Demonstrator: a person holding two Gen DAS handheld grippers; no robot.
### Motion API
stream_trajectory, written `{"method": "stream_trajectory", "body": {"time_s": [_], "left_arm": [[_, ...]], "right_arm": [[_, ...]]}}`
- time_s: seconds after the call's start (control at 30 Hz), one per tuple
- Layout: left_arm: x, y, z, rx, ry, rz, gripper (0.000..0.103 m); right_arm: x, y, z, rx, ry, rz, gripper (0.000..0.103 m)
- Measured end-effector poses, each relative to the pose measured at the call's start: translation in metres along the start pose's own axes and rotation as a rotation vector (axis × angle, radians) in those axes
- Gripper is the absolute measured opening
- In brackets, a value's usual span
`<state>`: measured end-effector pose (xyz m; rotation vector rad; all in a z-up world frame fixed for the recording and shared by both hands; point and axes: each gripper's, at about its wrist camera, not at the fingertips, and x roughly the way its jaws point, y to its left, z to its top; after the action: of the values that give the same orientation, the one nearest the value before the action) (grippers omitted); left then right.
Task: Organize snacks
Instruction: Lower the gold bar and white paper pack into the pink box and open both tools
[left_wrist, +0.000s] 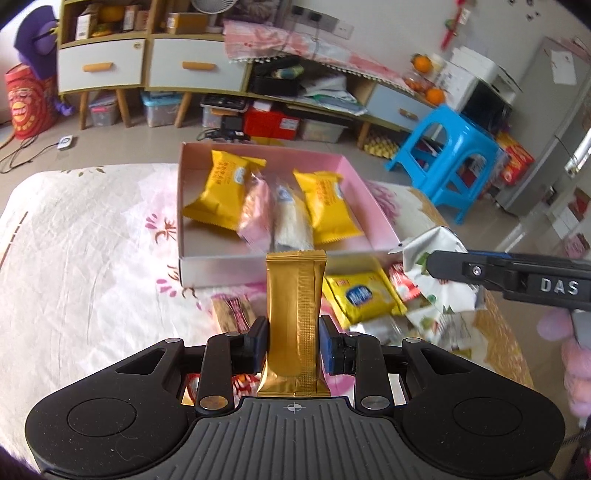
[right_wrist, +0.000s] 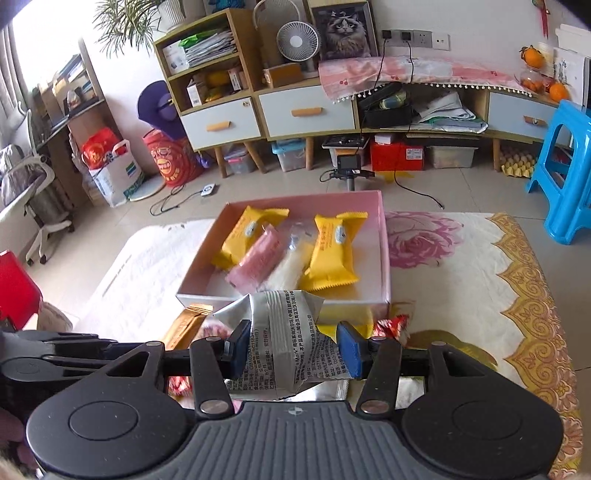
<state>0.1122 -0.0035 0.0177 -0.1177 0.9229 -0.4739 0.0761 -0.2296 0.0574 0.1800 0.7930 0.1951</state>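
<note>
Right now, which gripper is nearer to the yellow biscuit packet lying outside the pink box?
Left. The left gripper holds a gold packet right beside the yellow biscuit packet. The right gripper, holding a silver packet, is raised farther to its right.

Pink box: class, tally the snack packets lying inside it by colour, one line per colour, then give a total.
Inside the pink box:
Yellow packets: 2
Pink packet: 1
White packet: 1
Total: 4
</note>
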Motion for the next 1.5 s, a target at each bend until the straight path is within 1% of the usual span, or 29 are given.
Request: {"method": "stream_trajectory", "body": {"time_s": [0.1,0.17,0.3,0.4,0.47,0.53,0.63,0.77,0.93,1.03,1.1,1.23,1.43,1.5], "left_arm": [[0.004,0.003,0.007,-0.023,-0.016,0.009,0.026],[0.007,0.007,0.011,-0.056,-0.021,0.012,0.026],[0.015,0.011,0.021,-0.103,-0.031,0.022,0.026],[0.021,0.007,0.03,-0.094,-0.047,0.027,0.026],[0.027,0.004,0.038,-0.069,-0.059,0.038,0.026],[0.033,0.005,0.044,-0.044,-0.068,0.068,0.026],[0.045,0.013,0.051,-0.048,-0.049,0.105,0.026],[0.062,0.028,0.06,-0.082,0.009,0.156,0.026],[0.075,0.038,0.062,-0.086,0.035,0.176,0.026],[0.081,0.041,0.062,-0.079,0.032,0.177,0.026],[0.083,0.044,0.061,-0.086,0.025,0.17,0.026],[0.088,0.049,0.055,-0.079,-0.01,0.154,0.026],[0.095,0.048,0.053,-0.058,-0.053,0.168,0.026],[0.096,0.045,0.053,-0.04,-0.059,0.177,0.026]], "right_arm": [[0.003,0.0,0.006,0.029,-0.008,0.016,0.041],[0.006,-0.001,0.01,0.047,-0.013,0.017,0.041],[0.015,-0.006,0.016,0.082,-0.021,-0.007,0.041],[0.02,-0.009,0.021,0.106,-0.029,-0.013,0.041],[0.021,-0.01,0.025,0.119,-0.046,-0.01,0.041],[0.023,-0.012,0.028,0.133,-0.063,-0.002,0.041],[0.029,-0.016,0.031,0.137,-0.087,-0.011,0.041],[0.044,-0.02,0.032,0.131,-0.103,-0.035,0.041],[0.066,-0.023,0.032,0.139,-0.058,-0.074,0.041],[0.075,-0.024,0.031,0.149,-0.053,-0.079,0.041],[0.078,-0.025,0.029,0.16,-0.055,-0.072,0.041],[0.082,-0.025,0.025,0.154,-0.06,-0.095,0.041],[0.091,-0.027,0.02,0.139,-0.069,-0.164,0.041],[0.092,-0.029,0.019,0.146,-0.081,-0.165,0.041]]}}
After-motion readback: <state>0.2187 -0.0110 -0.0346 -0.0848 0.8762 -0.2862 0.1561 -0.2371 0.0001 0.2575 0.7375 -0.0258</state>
